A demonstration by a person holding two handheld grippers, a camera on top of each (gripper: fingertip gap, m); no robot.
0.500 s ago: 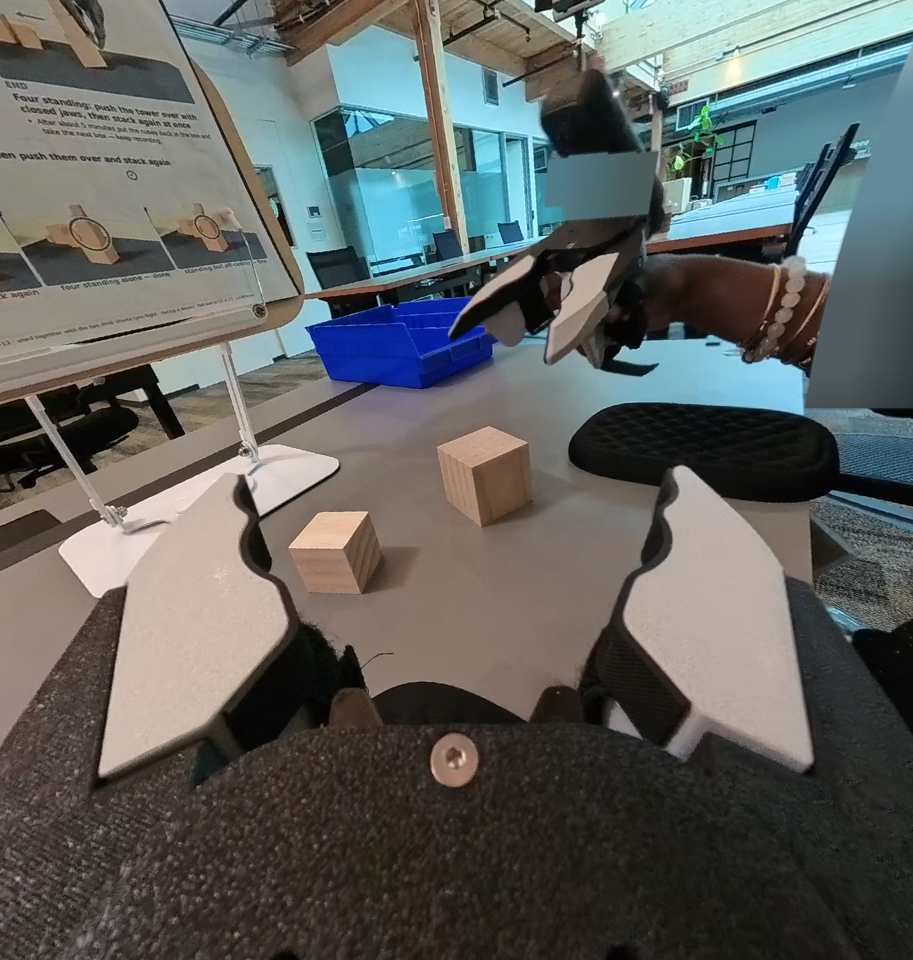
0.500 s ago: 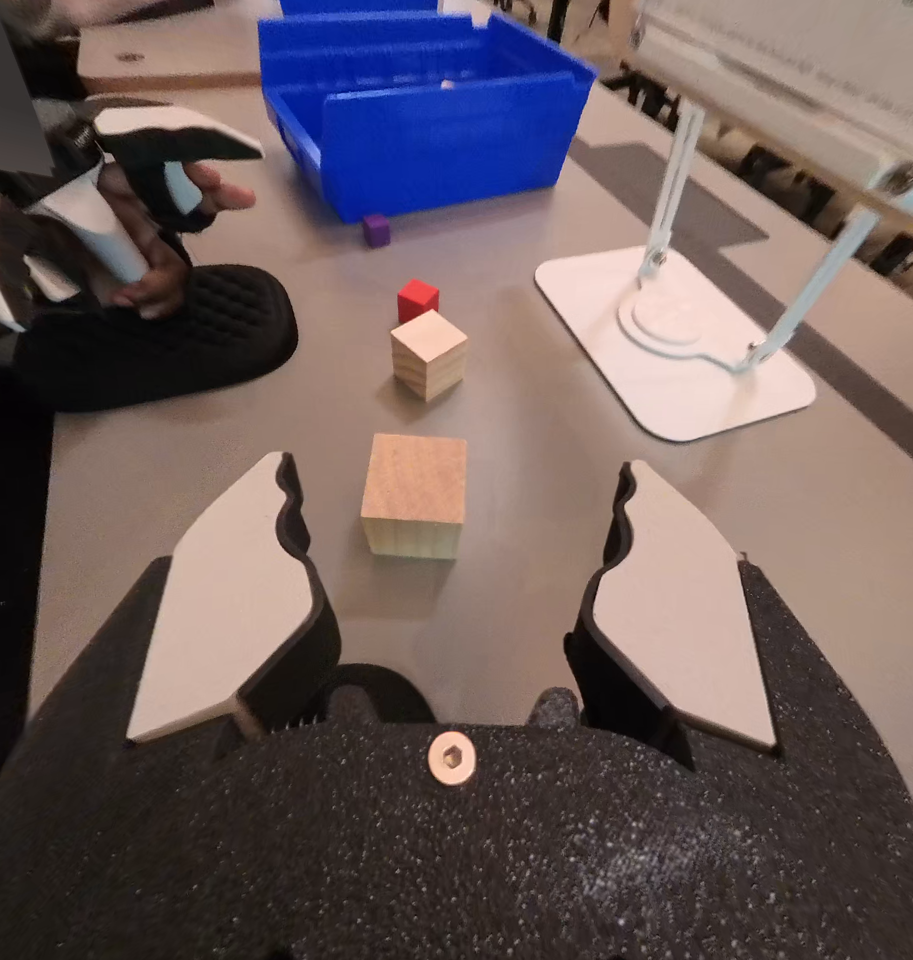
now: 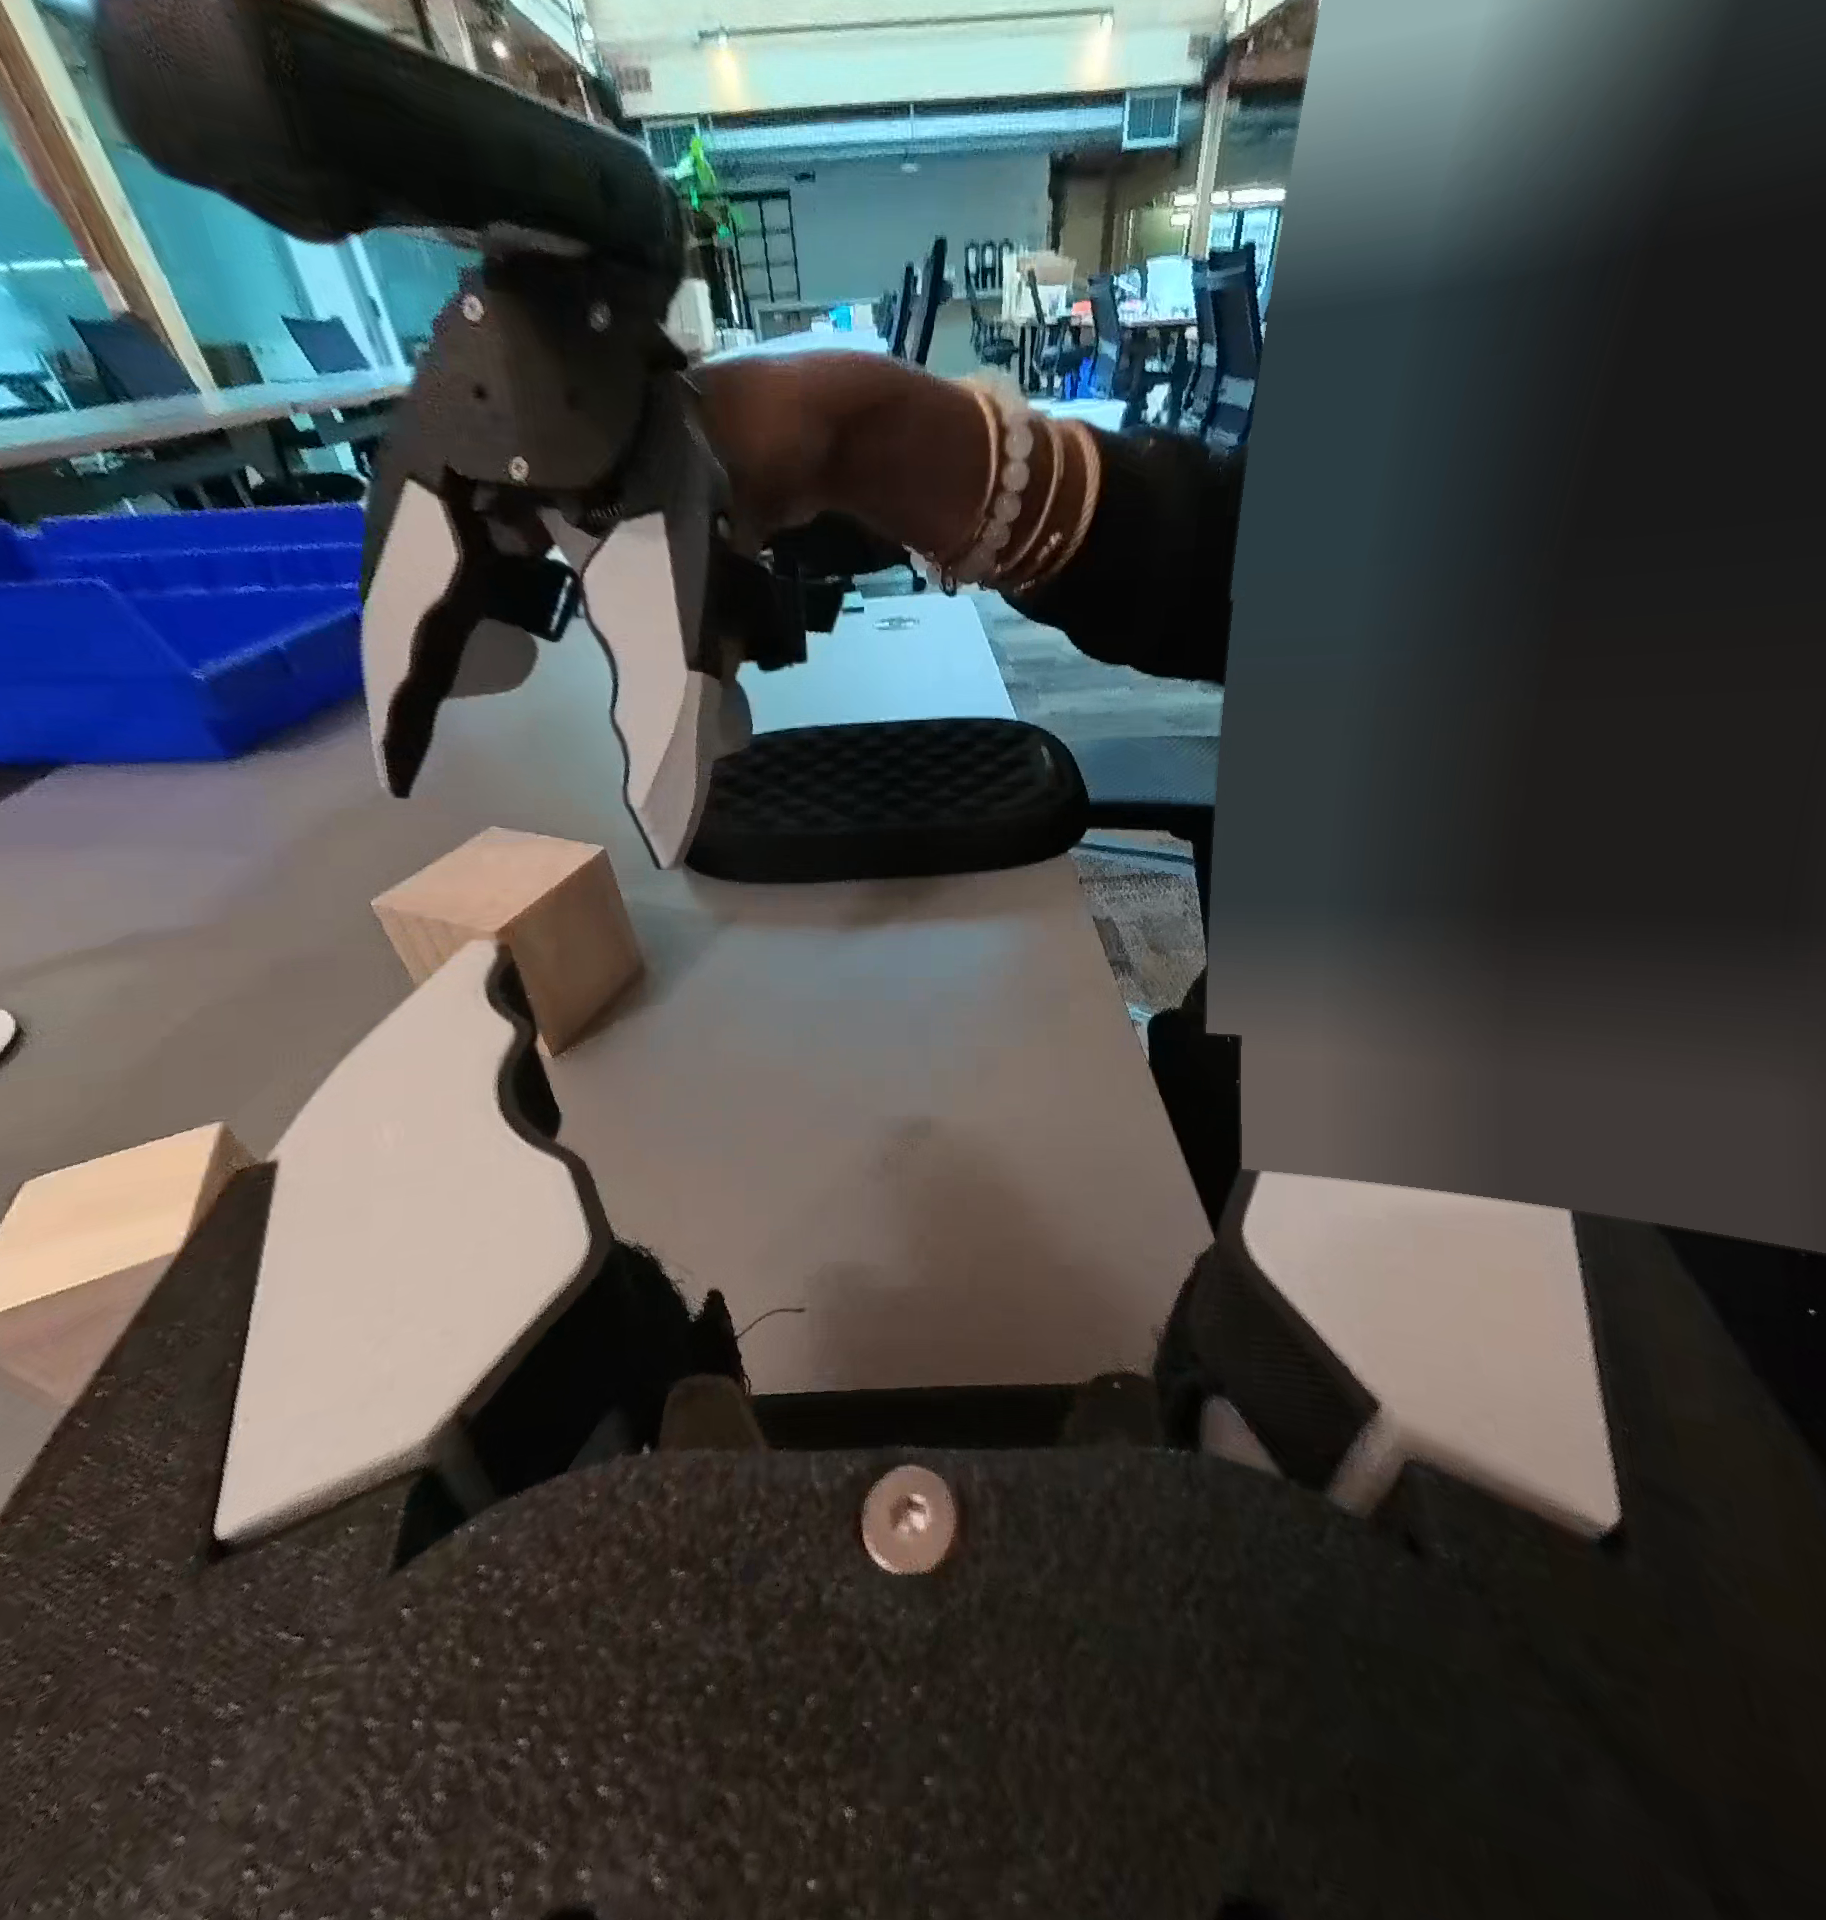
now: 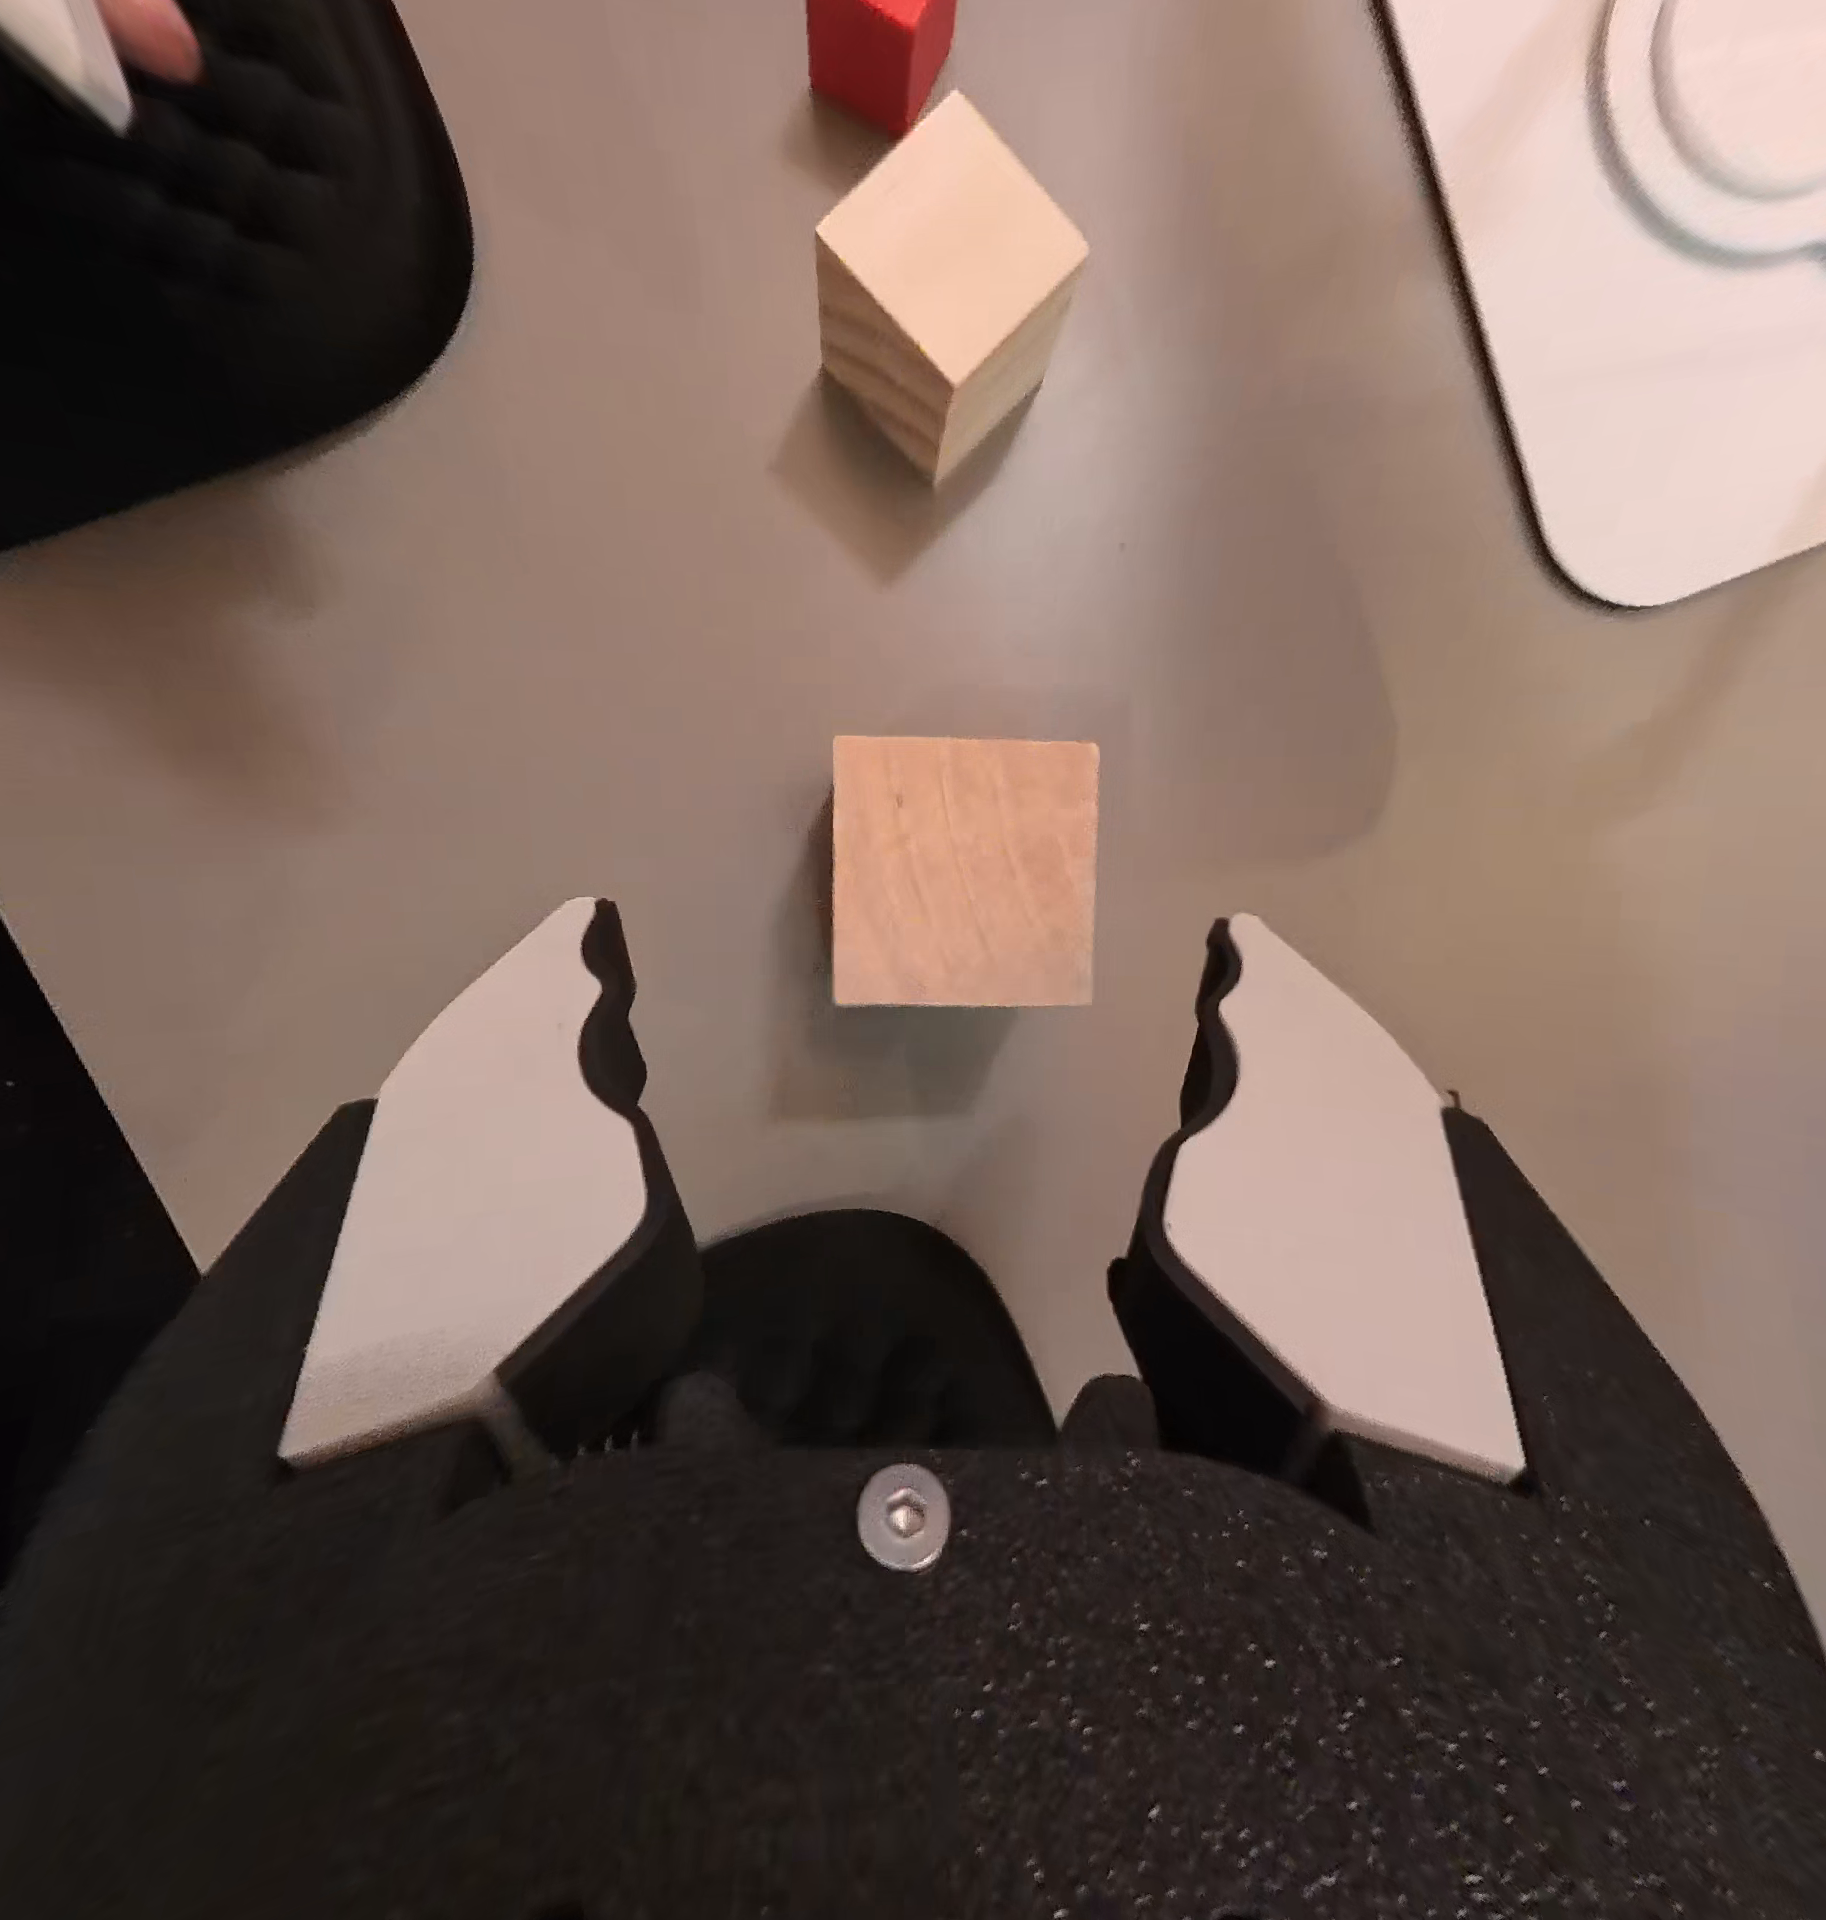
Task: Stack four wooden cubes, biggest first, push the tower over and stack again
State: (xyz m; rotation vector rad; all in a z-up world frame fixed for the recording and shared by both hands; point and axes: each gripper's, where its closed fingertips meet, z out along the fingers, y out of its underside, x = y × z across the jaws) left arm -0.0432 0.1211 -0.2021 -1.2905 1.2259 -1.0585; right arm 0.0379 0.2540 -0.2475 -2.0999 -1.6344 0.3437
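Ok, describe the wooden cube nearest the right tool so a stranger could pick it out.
On the grey table, find the open right tool. The square pale wooden cube lies just past its tips, untouched. Unlike the cornerwise wooden cube beyond, it sits square-on.

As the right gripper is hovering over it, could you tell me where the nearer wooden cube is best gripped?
Probably straight down from above, pads on the left and right faces of the wooden cube. It sits square to the open right gripper, those faces parallel to the fingers, with bare table on both sides.
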